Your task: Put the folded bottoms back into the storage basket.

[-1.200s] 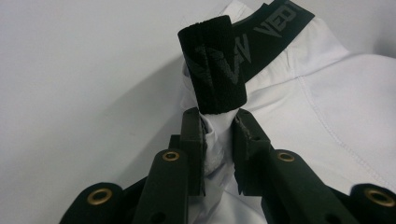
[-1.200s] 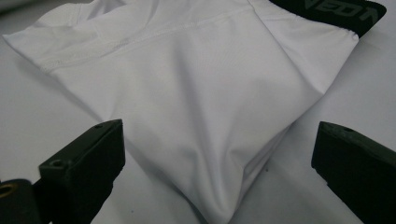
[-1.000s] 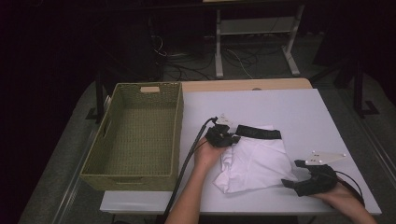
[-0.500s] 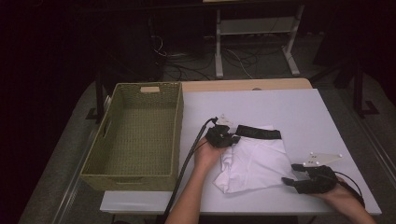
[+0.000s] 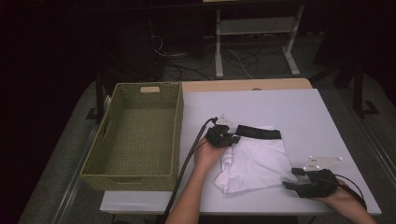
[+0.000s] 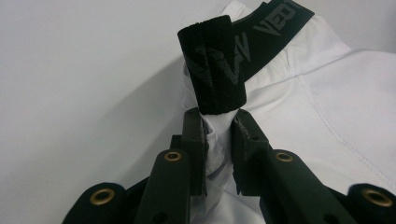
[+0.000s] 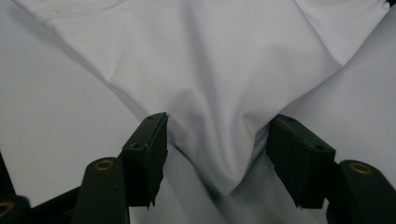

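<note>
A white garment (image 5: 257,161) with a black waistband (image 5: 258,132) lies folded on the grey table (image 5: 289,107). My left gripper (image 5: 229,138) is shut on the garment's left end just below the waistband; in the left gripper view the jaws (image 6: 219,116) pinch white cloth and a curl of waistband (image 6: 212,70) stands above them. My right gripper (image 5: 289,179) is at the garment's near right corner. Its jaws have just been closing and stand apart (image 7: 218,123), with a gathered point of white cloth (image 7: 219,154) between them.
A woven green basket (image 5: 180,135) stands on the table's left side, next to the left forearm, with a cable (image 5: 187,163) running along it. Table legs and cables show on the dark floor behind the table.
The right gripper's jaws have drawn closer together around the garment's corner. Both hands stay where they were, and the left gripper keeps its hold.
</note>
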